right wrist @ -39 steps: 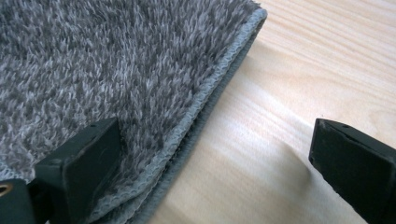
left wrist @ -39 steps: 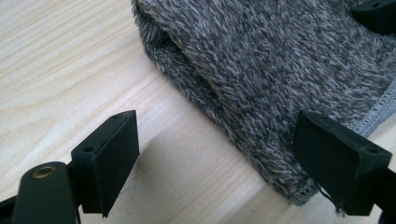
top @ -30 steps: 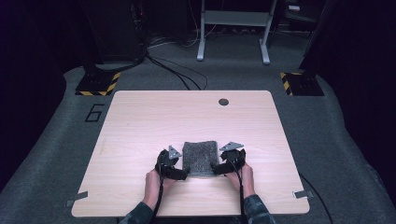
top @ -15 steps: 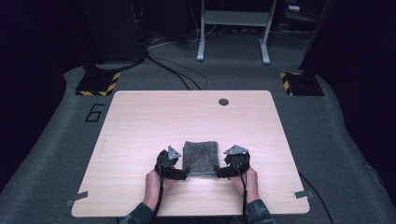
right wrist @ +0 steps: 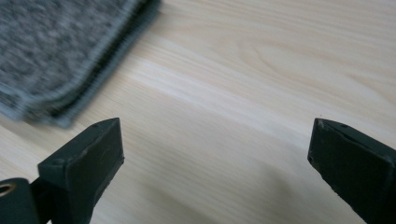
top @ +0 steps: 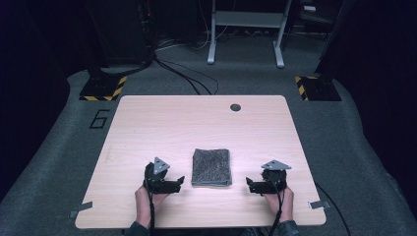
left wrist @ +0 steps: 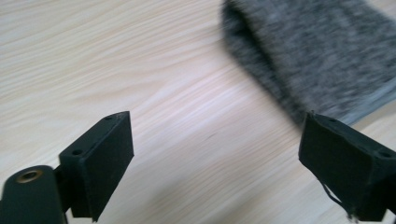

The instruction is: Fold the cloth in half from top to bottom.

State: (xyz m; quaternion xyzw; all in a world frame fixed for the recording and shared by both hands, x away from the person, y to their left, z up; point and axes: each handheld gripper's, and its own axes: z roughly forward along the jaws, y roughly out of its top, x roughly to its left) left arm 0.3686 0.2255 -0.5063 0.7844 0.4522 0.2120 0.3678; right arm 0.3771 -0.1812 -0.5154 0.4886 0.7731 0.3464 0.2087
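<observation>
A folded grey towel (top: 211, 167) lies flat on the wooden table (top: 196, 123), near its front edge. My left gripper (top: 178, 183) rests just left of the towel, open, with bare wood between its jaws; the left gripper view has the towel (left wrist: 317, 51) at upper right. My right gripper (top: 250, 186) sits a short way right of the towel, also open and holding nothing. The right gripper view has the towel's stacked edges (right wrist: 60, 56) at upper left. A hand holds each gripper from the table's front.
A dark round hole (top: 235, 107) sits near the table's far edge. Beyond the table are grey carpet, cables, a metal frame's legs (top: 246, 34) and two bases with yellow-black stripes (top: 103, 88). Two clips (top: 81, 210) hang at the front corners.
Both grippers have drawn away from the towel's sides, the right one farther out to the right. The towel now lies free on the table.
</observation>
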